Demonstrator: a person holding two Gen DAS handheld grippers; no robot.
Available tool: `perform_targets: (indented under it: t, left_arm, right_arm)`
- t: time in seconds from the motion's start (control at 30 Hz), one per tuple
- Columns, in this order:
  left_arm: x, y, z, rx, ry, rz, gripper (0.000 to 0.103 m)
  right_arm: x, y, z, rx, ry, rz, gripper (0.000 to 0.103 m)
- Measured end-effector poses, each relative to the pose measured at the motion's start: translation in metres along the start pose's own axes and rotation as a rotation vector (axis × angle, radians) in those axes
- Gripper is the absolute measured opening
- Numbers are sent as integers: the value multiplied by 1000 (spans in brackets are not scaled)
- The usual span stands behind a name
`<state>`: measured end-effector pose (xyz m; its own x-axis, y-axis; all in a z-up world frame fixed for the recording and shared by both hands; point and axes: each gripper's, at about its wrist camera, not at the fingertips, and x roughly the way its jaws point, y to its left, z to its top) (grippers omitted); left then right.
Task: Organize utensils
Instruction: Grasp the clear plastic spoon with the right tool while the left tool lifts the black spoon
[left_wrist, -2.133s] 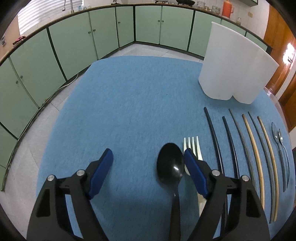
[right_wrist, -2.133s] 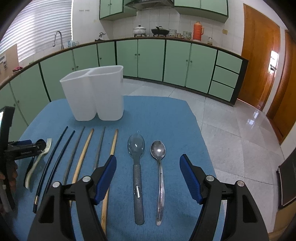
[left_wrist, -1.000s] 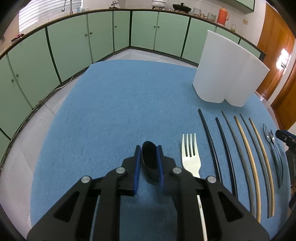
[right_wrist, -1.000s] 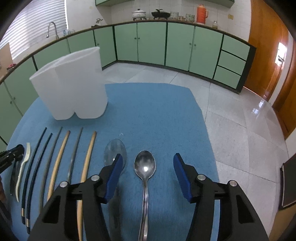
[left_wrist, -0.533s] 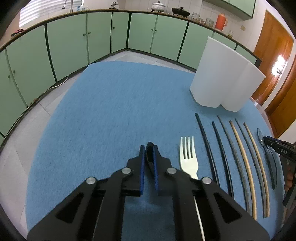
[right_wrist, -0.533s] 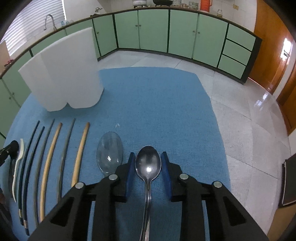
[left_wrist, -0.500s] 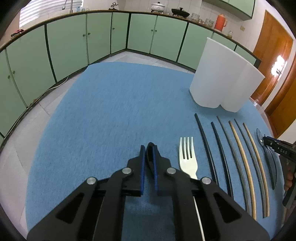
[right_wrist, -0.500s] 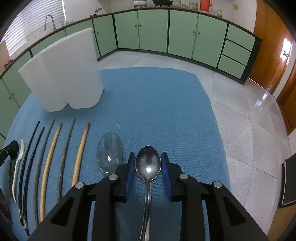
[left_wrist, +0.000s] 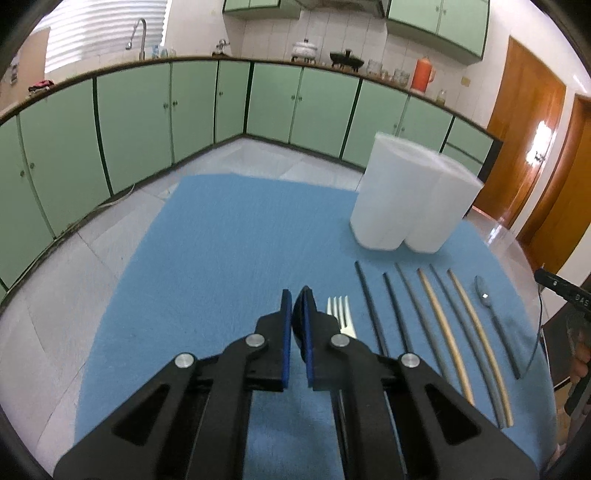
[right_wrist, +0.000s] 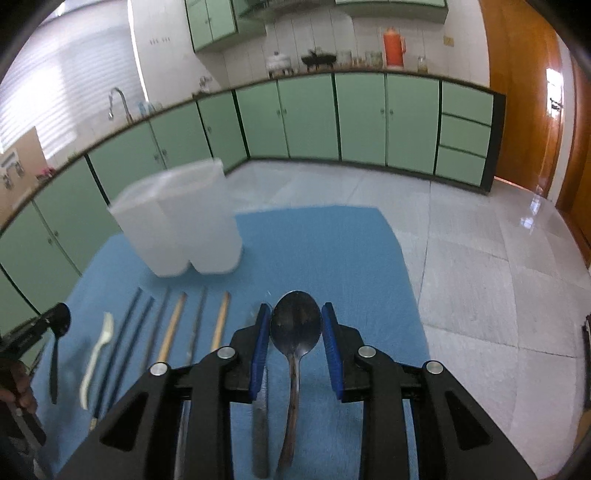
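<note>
Table mat (left_wrist: 229, 236) is plain blue, the twin-cup holder (left_wrist: 410, 206) is frosted white. Fork (left_wrist: 341, 314) is cream, one spoon (right_wrist: 59, 325) is black, the other spoon (right_wrist: 295, 325) is shiny silver. Chopsticks (left_wrist: 436, 317) are a mix of black, grey and tan. Gripper pads (right_wrist: 263, 347) are blue on black.

left gripper (left_wrist: 294, 295): black angular frame, silver round screws, blue pads
right gripper (right_wrist: 295, 314): same black build, blue pads (white lettering on its side, unreadable)
</note>
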<state>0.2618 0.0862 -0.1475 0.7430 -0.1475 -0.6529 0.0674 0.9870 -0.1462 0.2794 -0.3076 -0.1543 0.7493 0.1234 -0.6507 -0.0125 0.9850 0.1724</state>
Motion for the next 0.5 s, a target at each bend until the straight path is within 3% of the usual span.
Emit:
perform_targets:
  t: [0.23,0.5]
  left_arm:
    - [-28,-9,20,-5,-122,-11,5]
    - [-34,-27,61,-14,-262,-58,5]
  right_arm:
    - [-28,2,23,-17,-104,18,28]
    - [-38,18,60,-48,-185,54,28]
